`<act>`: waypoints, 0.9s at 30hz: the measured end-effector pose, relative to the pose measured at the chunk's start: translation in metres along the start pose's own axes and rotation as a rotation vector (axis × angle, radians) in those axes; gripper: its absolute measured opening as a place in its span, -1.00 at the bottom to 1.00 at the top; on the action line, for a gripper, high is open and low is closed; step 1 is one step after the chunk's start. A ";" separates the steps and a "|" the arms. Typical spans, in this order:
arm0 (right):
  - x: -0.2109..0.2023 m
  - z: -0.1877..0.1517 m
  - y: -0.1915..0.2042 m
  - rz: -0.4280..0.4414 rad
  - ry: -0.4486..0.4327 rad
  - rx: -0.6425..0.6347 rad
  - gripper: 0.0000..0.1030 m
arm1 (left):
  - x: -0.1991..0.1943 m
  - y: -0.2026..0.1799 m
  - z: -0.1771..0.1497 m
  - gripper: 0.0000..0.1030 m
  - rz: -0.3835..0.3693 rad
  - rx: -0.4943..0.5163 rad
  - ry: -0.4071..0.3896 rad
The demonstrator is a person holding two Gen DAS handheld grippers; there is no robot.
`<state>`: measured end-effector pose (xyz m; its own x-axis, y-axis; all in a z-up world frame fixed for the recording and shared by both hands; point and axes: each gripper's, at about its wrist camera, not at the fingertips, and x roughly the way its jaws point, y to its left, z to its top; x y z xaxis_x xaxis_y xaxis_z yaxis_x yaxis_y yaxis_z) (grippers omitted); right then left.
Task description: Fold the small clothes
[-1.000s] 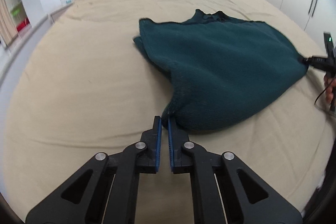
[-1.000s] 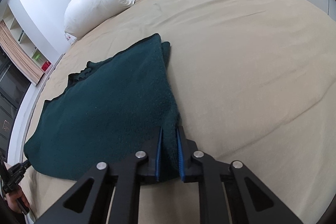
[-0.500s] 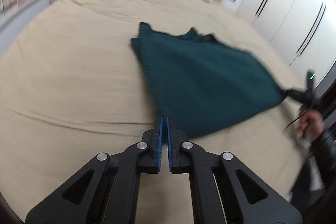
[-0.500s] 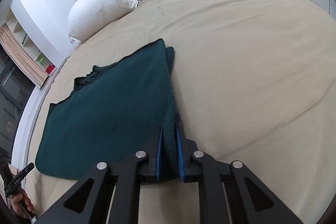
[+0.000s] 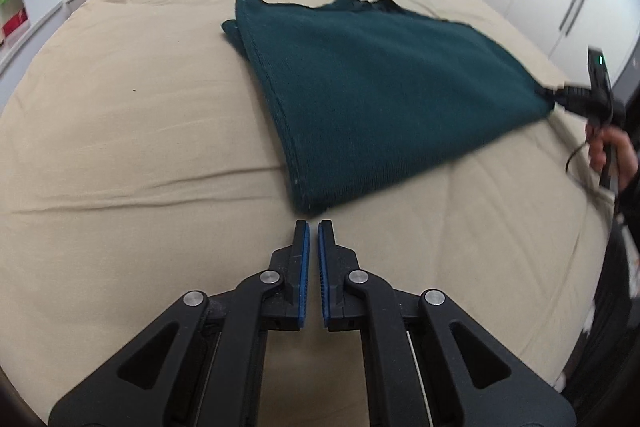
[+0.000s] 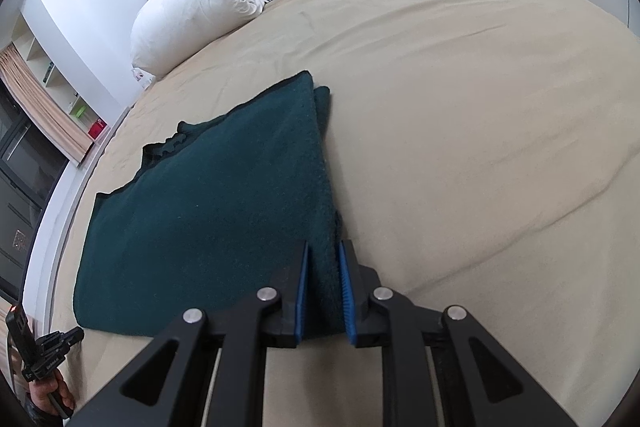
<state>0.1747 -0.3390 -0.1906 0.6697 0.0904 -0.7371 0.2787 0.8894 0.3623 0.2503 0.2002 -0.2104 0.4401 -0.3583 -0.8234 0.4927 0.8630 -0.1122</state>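
Teal knitted fleece garment [image 5: 372,87], folded flat, lay on the beige bed sheet [image 5: 120,131]. Only the right wrist view showed cloth between blue pads: the right gripper [image 6: 324,259] had its jaws clamped on the garment's near corner. Only the left wrist view showed a near corner lying free just ahead of the left gripper [image 5: 313,227], whose jaws stood a narrow slit apart, holding nothing. The garment's folded edge ran away from both cameras toward the white pillow [image 6: 192,7].
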 end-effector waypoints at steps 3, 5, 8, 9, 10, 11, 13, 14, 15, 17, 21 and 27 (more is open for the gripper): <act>0.001 0.001 0.001 -0.002 0.000 0.000 -0.64 | 0.003 -0.009 -0.003 -0.92 0.049 0.067 0.022; 0.000 0.001 0.001 -0.003 0.000 0.000 -0.64 | 0.005 -0.019 -0.005 -0.92 0.086 0.110 0.030; 0.000 0.001 0.001 -0.003 0.000 -0.001 -0.64 | 0.010 -0.030 -0.004 -0.89 0.128 0.168 0.034; 0.000 0.001 0.002 -0.002 0.000 0.000 -0.64 | 0.011 -0.032 -0.003 -0.89 0.134 0.175 0.033; 0.001 0.001 0.002 0.000 0.000 0.002 -0.64 | 0.013 -0.033 -0.002 -0.89 0.134 0.178 0.031; 0.001 0.001 0.001 0.001 0.000 0.004 -0.64 | 0.012 -0.032 -0.002 -0.88 0.131 0.178 0.028; 0.002 0.001 0.002 0.005 0.000 0.006 -0.64 | 0.011 -0.029 -0.001 -0.80 0.125 0.170 0.023; 0.001 0.001 0.002 0.004 -0.001 0.006 -0.64 | 0.009 -0.028 -0.002 -0.69 0.126 0.159 0.022; 0.002 0.001 0.002 0.004 -0.001 0.006 -0.64 | 0.009 -0.025 -0.001 -0.62 0.128 0.154 0.021; 0.002 0.001 0.002 0.004 0.000 0.006 -0.64 | 0.007 -0.024 0.000 0.32 0.135 0.148 0.015; 0.002 0.001 0.002 0.003 0.000 0.008 -0.64 | 0.013 -0.027 0.002 0.82 0.131 0.159 0.042; 0.003 0.002 0.002 0.002 0.000 0.003 -0.64 | 0.021 -0.014 0.014 0.48 0.154 0.101 0.011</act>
<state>0.1788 -0.3377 -0.1913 0.6701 0.0927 -0.7365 0.2792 0.8878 0.3658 0.2635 0.1753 -0.2184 0.5085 -0.2202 -0.8324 0.4934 0.8668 0.0721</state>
